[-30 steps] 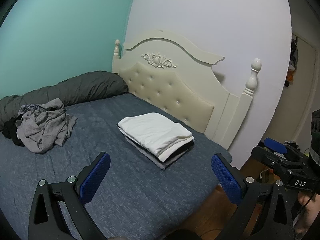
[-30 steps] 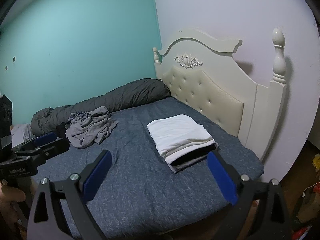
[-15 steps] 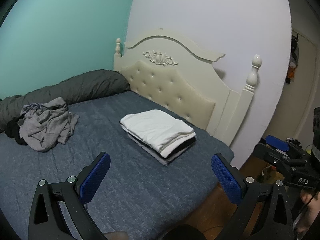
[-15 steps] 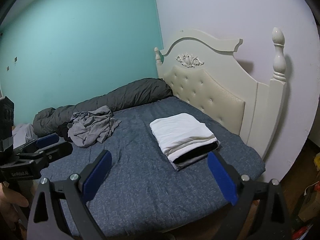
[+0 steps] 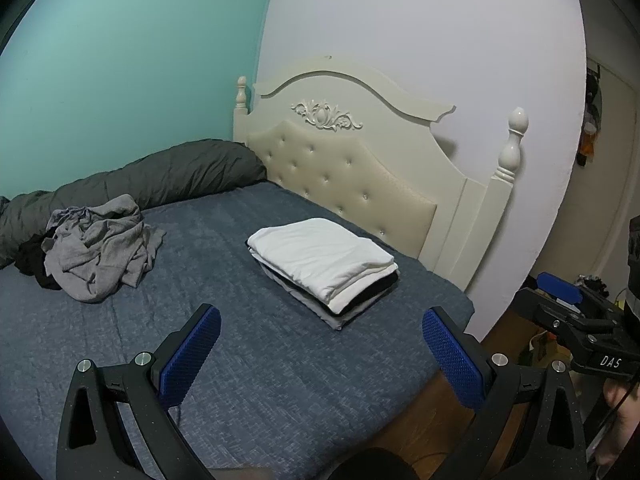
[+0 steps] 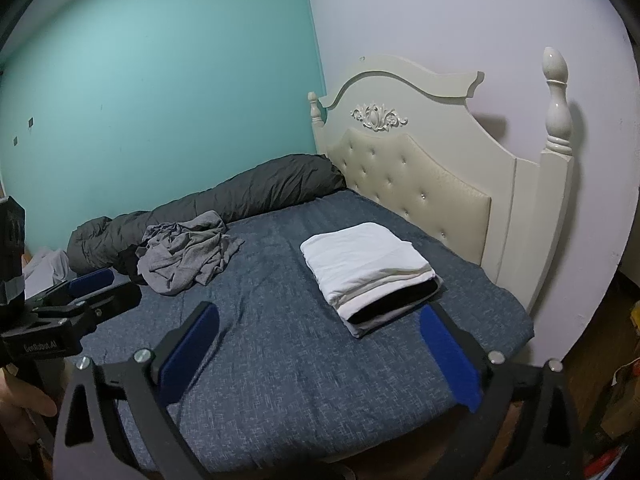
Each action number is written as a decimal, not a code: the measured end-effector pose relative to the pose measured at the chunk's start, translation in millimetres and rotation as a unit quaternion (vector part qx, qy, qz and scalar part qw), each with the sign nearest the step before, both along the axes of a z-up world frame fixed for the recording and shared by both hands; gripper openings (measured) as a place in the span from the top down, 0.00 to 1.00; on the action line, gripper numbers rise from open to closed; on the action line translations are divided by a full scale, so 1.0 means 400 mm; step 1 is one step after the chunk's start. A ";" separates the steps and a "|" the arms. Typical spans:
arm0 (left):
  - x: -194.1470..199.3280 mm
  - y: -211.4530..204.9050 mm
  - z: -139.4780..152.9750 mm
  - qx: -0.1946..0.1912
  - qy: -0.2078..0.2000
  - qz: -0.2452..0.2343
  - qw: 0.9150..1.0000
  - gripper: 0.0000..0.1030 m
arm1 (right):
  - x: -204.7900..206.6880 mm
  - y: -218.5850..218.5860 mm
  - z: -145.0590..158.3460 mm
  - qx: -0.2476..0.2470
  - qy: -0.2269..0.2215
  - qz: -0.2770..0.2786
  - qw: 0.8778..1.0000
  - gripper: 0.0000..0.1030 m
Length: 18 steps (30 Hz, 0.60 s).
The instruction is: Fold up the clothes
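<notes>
A neat stack of folded clothes (image 5: 326, 264) (image 6: 370, 270), white on top with black and grey below, lies on the blue bedcover near the headboard. A crumpled grey garment (image 5: 98, 246) (image 6: 188, 254) sits in a heap at the far left, over something black. My left gripper (image 5: 320, 350) is open and empty, held above the bed's near edge, well short of the stack. My right gripper (image 6: 318, 350) is also open and empty, with its right finger (image 6: 448, 354) just in front of the stack. Each gripper shows in the other's view at the side.
The bed (image 5: 240, 360) has a cream tufted headboard (image 5: 348, 168) with posts. A rolled dark grey duvet (image 5: 160, 178) lies along the teal wall. Wooden floor and clutter (image 5: 540, 344) lie to the right of the bed. A hand (image 6: 20, 404) holds the left gripper.
Both views have drifted slightly back and up from the bed; the stack and the grey heap sit a little higher in frame. Both grippers stay open, and no cloth has moved.
</notes>
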<state>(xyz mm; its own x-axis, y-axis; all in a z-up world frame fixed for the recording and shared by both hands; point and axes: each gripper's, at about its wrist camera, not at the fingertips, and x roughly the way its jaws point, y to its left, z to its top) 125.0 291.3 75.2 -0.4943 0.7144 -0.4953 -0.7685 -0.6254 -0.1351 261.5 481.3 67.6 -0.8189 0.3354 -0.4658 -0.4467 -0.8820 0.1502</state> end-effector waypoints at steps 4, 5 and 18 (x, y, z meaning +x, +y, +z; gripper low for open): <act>0.002 0.000 0.000 -0.002 -0.001 -0.001 1.000 0.00 | -0.001 0.000 -0.004 0.001 -0.003 -0.003 1.000 0.02; 0.002 0.001 0.000 -0.002 0.000 0.001 1.000 0.00 | -0.001 0.000 -0.005 0.001 -0.003 -0.003 1.000 0.02; 0.004 -0.001 -0.007 -0.002 0.001 -0.003 1.000 0.00 | 0.004 0.010 -0.015 -0.006 -0.004 -0.006 1.000 0.01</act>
<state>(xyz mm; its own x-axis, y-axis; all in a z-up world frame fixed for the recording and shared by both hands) 126.7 291.0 72.3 -0.4912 0.7146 -0.4981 -0.7719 -0.6220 -0.1312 263.2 485.3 61.5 -0.8112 0.3398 -0.4758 -0.4586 -0.8746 0.1573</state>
